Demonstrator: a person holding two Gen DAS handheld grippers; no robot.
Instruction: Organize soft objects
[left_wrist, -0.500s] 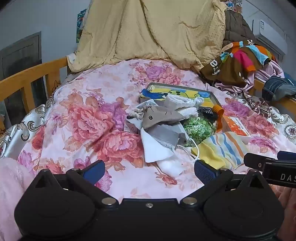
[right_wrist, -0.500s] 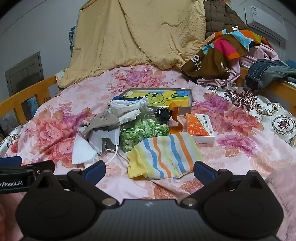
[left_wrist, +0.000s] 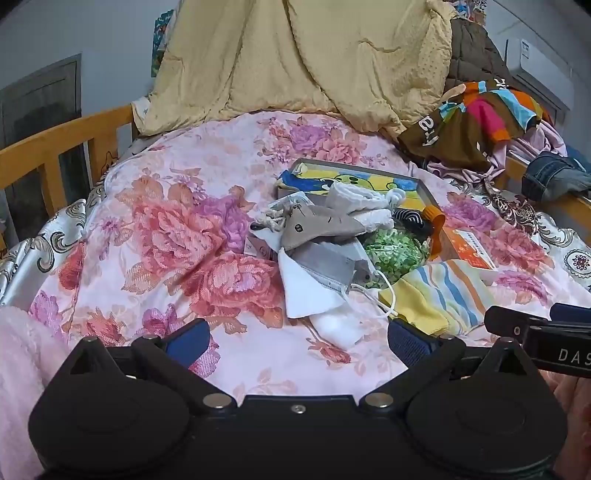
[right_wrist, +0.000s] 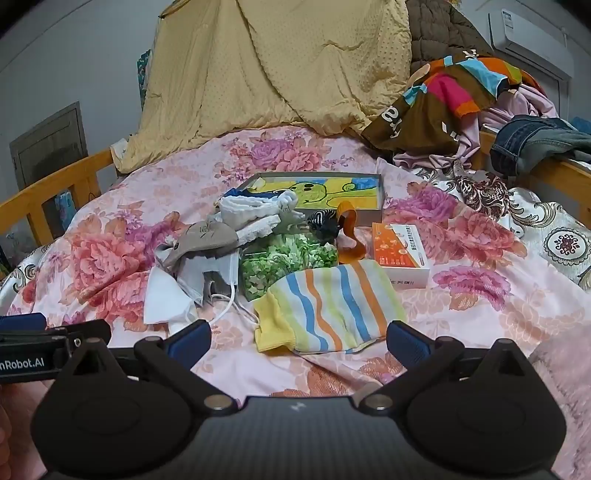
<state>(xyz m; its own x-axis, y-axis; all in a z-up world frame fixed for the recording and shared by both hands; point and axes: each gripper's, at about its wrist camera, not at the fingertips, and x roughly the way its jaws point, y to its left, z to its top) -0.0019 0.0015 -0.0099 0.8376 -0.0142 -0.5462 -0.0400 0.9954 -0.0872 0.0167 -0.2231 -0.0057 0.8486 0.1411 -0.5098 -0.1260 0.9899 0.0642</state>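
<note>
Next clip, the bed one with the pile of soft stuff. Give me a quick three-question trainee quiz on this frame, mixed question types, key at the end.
1. True or false: the right tool is shut on the striped sock.
2. Multiple choice: what lies directly left of the striped sock in the right wrist view? A) the orange-and-white carton B) the white face mask with its ear loop C) the picture box
3. Fill in: the left tool is open and aimed at the white ____ at the near edge of the pile.

Key
1. False: both tools are open and hold nothing; the sock lies on the floral bedspread.
2. B
3. face mask
</note>
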